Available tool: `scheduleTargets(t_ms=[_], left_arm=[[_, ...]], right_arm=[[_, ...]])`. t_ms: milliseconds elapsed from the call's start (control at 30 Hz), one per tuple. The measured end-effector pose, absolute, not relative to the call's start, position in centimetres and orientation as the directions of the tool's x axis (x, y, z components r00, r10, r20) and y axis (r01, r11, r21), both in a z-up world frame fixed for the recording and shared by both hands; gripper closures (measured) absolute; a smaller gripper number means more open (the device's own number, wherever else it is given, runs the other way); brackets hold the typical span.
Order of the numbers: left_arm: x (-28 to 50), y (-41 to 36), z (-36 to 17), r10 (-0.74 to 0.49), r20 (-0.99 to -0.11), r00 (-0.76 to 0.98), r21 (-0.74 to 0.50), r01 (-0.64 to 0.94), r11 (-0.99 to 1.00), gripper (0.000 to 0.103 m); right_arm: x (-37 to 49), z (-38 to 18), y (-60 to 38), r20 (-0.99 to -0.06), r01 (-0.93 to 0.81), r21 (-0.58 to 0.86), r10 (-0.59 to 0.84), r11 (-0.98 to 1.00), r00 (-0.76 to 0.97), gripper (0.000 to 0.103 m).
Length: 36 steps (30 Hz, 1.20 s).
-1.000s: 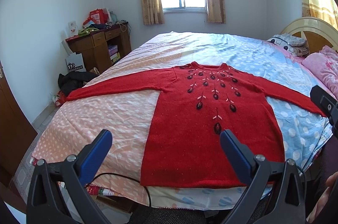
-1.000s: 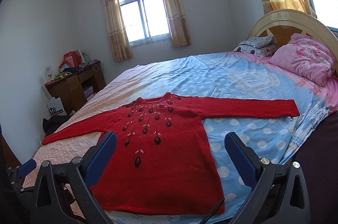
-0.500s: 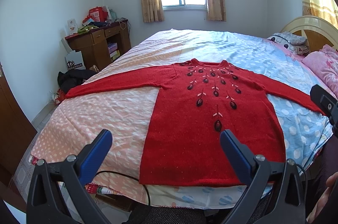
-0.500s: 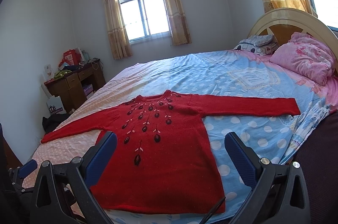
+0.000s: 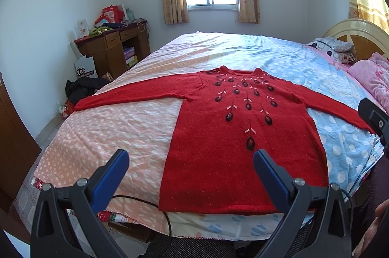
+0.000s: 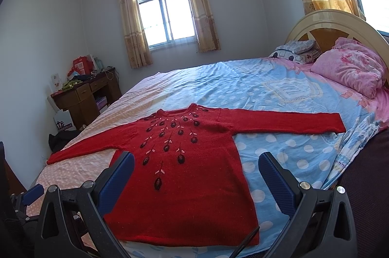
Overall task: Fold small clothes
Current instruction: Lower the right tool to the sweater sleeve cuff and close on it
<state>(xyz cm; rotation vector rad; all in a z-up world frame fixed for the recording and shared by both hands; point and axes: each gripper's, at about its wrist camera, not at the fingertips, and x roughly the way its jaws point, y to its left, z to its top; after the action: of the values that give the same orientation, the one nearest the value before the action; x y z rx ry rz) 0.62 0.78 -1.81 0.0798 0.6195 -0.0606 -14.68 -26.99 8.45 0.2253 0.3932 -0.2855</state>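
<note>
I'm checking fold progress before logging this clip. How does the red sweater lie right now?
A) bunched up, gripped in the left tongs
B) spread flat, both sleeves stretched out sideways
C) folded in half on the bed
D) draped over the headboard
B: the red sweater lies flat on the bed with both sleeves out to the sides, and both tongs are open and hold nothing.

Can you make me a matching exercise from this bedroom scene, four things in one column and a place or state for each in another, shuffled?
1. red sweater
2. pink pillow
3. wooden desk
4. left gripper

a. by the headboard
b. open, holding nothing
c. flat on the bed, sleeves out
d. against the wall beside the bed

Pairs: 1-c, 2-a, 3-d, 4-b
</note>
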Motion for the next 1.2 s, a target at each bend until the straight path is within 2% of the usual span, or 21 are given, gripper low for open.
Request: scheduleTargets(t_ms=[533,733,900,967,1033,1200], left_arm=[[7.2,-1.7,-3.3,-0.082,-0.631,0.771,0.051,0.147,0.988,0.0],[12.5,-2.6,-3.6,-0.236,-0.677,0.697,-0.045,0.281,0.959,0.0],[18.5,-2.6,-2.7,-0.213,-0.671,0.711,-0.022,0.268,0.963,0.0],[21.1,-2.4,-2.5,-0.197,-0.655,0.729,-0.009,0.254,0.967,0.0],[23.2,-2.2,-2.4,-0.189,-0.638,0.747,-0.005,0.241,0.97,0.0],[27.5,-2.3,-4.8,-0.13,-0.621,0.773,0.039,0.195,0.98,0.0]], right_arm=[[-11.8,6.3,-32.5,-0.445,0.437,0.156,-0.332,0.886,0.832,0.001],[-10.5,5.4,-39.7,-0.461,0.565,0.175,-0.44,0.806,0.77,0.001],[-10.6,4.2,-49.4,-0.534,0.711,0.222,-0.527,0.667,0.661,0.002],[-11.5,4.3,-54.0,-0.545,0.761,0.276,-0.557,0.587,0.627,0.006],[-11.9,4.3,-58.3,-0.563,0.796,0.322,-0.572,0.513,0.597,0.017],[-11.3,2.8,-68.3,-0.646,0.839,0.369,-0.539,0.399,0.54,0.026]])
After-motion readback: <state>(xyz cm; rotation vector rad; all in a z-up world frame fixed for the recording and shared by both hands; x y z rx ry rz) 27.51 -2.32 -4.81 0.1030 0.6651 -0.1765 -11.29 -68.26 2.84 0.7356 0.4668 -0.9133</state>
